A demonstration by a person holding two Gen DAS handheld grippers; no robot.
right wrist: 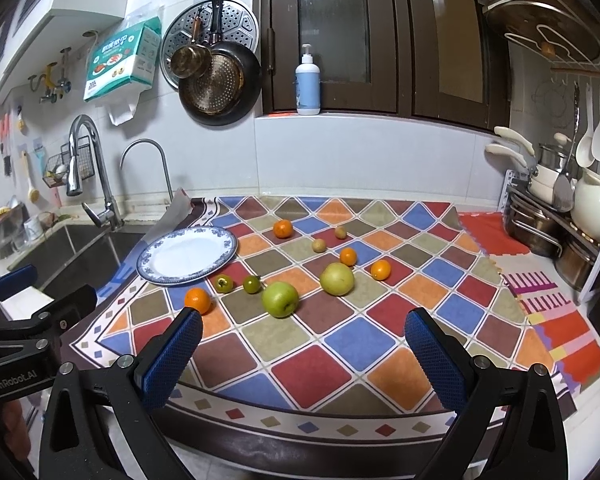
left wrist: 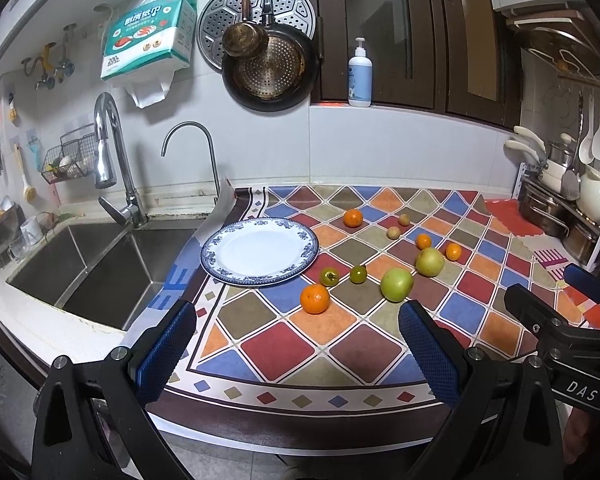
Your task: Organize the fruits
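A blue-rimmed white plate (left wrist: 220,268) (right wrist: 228,246) lies empty on the patterned mat, left of several scattered fruits. Nearest are an orange (left wrist: 315,299) (right wrist: 198,300), a green apple (left wrist: 397,284) (right wrist: 280,299), a yellow-green apple (left wrist: 429,262) (right wrist: 337,278) and two small green tomatoes (left wrist: 329,277) (right wrist: 223,283). Smaller oranges (left wrist: 353,218) (right wrist: 282,228) and two pale round fruits (left wrist: 393,233) (right wrist: 319,245) lie farther back. My left gripper (left wrist: 296,320) is open and empty above the mat's front edge. My right gripper (right wrist: 304,330) is open and empty, also short of the fruit.
A steel sink (left wrist: 96,264) with a tap (left wrist: 108,152) is left of the mat. A rack of pots (left wrist: 560,208) and a white jug (right wrist: 596,204) stand at the right. Pans hang on the back wall (left wrist: 268,60). A soap bottle (right wrist: 308,82) stands on the sill.
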